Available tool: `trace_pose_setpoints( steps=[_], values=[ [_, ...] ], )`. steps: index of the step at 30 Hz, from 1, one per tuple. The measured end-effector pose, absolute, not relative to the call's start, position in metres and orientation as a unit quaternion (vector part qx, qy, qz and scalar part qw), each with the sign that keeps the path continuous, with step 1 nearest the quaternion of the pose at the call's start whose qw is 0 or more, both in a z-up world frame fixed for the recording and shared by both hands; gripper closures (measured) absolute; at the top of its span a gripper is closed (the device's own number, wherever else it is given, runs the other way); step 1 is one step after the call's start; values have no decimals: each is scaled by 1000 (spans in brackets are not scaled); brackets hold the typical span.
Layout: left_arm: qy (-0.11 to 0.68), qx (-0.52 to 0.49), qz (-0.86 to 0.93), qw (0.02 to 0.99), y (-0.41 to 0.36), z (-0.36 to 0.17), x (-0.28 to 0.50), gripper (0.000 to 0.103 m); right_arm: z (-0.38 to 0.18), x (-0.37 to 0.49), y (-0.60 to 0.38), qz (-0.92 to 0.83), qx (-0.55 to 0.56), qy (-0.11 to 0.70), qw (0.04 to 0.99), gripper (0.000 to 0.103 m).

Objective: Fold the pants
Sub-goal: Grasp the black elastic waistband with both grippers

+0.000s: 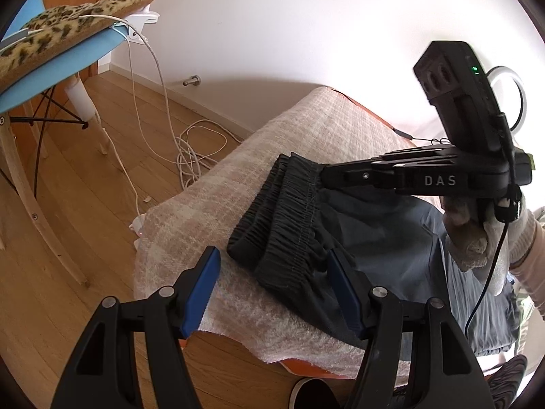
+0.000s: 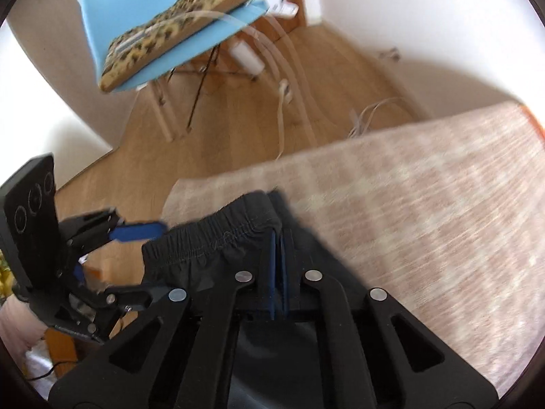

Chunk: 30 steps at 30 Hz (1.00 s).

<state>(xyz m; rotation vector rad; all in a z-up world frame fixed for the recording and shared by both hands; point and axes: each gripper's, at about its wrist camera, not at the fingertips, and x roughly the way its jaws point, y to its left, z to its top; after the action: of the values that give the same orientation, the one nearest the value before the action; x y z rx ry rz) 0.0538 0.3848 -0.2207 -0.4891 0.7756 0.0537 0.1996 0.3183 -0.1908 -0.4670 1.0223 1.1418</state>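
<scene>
- The pants (image 1: 289,218) are dark, lying on a beige checked towel (image 1: 238,170) spread over an orange-edged surface (image 1: 306,371), with the elastic waistband (image 2: 218,235) bunched up near the towel's end closest to the chair.
- Right tool (image 2: 277,272): its blue pads are pressed together with waistband fabric pinched between them, so it's got a firm hold of the pants. From the left camera you can see it coming in from the side, tip right on the waistband.
- Left tool (image 1: 276,289): spread wide, not gripping anything. One blue pad (image 1: 201,293) sits over the bare towel and the other is against the pants fabric, so the waistband end sits in the gap between them.
- Right camera view is pretty motion-blurred, fyi.
- Background stuff: wood floor (image 1: 102,204), a blue chair (image 2: 136,17) with a leopard-print cushion (image 1: 68,27) on it, and white cables (image 1: 194,150) tangled on the floor by the wall.
</scene>
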Motion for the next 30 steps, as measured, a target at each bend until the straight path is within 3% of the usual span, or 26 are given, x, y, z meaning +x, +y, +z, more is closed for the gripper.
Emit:
trace_pose_setpoints(
  steps=[8, 10, 12, 13, 19, 23, 28, 30],
  values=[
    [372, -250, 27, 893, 387, -222, 61, 41, -195, 207, 322, 497, -201, 485, 691, 98],
    [373, -251, 35, 892, 386, -222, 62, 53, -190, 206, 320, 471, -217, 479, 708, 79],
    [367, -266, 36, 891, 389, -223, 61, 60, -178, 205, 315, 461, -203, 479, 719, 47],
    [362, -277, 34, 889, 391, -223, 59, 65, -171, 205, 311, 470, -186, 487, 712, 45],
    [327, -286, 32, 900, 387, -220, 51, 83, -169, 211, 324, 465, -143, 585, 649, 44],
    [313, -240, 30, 918, 366, -208, 52, 85, -187, 211, 341, 439, -119, 654, 605, 44],
    [308, -177, 25, 934, 335, -201, 58, 85, -208, 201, 374, 391, -186, 660, 614, 44],
    [309, -158, 25, 938, 326, -201, 61, 85, -217, 196, 380, 375, -209, 656, 621, 60]
  ],
)
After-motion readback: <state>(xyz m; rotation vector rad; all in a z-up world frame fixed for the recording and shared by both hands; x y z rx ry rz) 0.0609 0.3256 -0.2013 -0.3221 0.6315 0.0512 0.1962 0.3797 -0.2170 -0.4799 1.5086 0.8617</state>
